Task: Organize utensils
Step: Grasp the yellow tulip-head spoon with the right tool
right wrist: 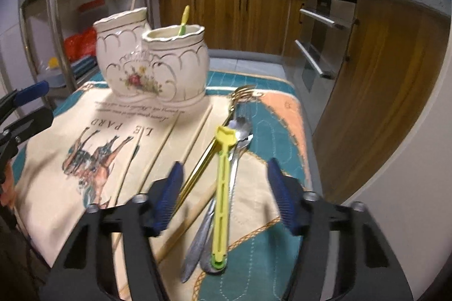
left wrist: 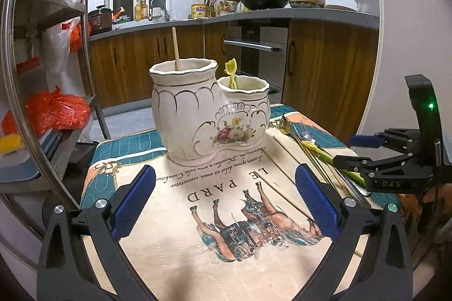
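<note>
A white two-pot ceramic holder stands on the printed cloth. Its tall pot holds a wooden stick; its short pot holds a yellow-green utensil. Loose utensils lie on the cloth's right side: a yellow-green plastic utensil, a gold fork, silver cutlery and wooden chopsticks. My right gripper is open, low over the plastic utensil, straddling it. It shows from the side in the left wrist view. My left gripper is open and empty over the cloth's middle.
The cloth covers a small table. A metal shelf rack with orange bags stands at the left. Wooden cabinets and an oven are behind, under a cluttered counter.
</note>
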